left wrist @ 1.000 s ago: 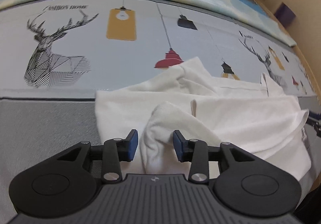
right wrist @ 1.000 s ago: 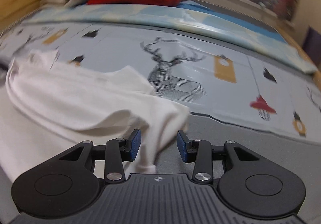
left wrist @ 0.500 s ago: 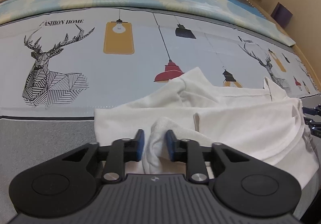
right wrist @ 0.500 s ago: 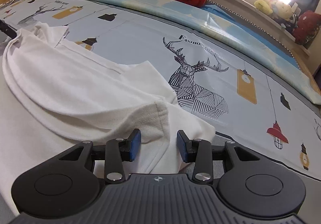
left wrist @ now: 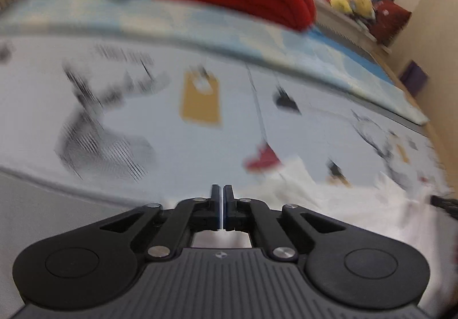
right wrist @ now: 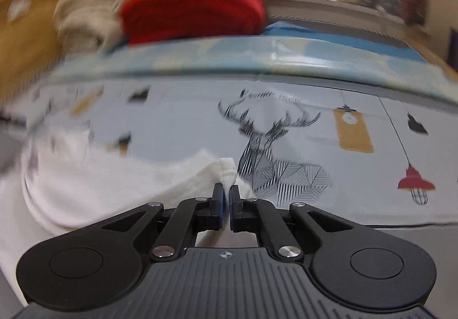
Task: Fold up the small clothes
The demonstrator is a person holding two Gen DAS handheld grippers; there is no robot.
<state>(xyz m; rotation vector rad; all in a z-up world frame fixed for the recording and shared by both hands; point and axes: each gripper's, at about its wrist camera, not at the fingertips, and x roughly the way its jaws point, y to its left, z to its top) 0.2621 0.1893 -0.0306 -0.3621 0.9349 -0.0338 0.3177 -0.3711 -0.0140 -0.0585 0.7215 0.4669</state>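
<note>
We see one small white garment [right wrist: 94, 184] lying crumpled on the printed bedsheet [right wrist: 315, 153], near the sheet's front edge where the pale print meets the grey band. Its cloth is soft and thick. One hemmed corner [right wrist: 227, 168] is lifted off the sheet into a peak; the rest is too blurred to read.

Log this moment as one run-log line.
left gripper: just closed, pinch on shirt unclear | right gripper: just closed on shirt hem | bed: shirt unfolded
</note>
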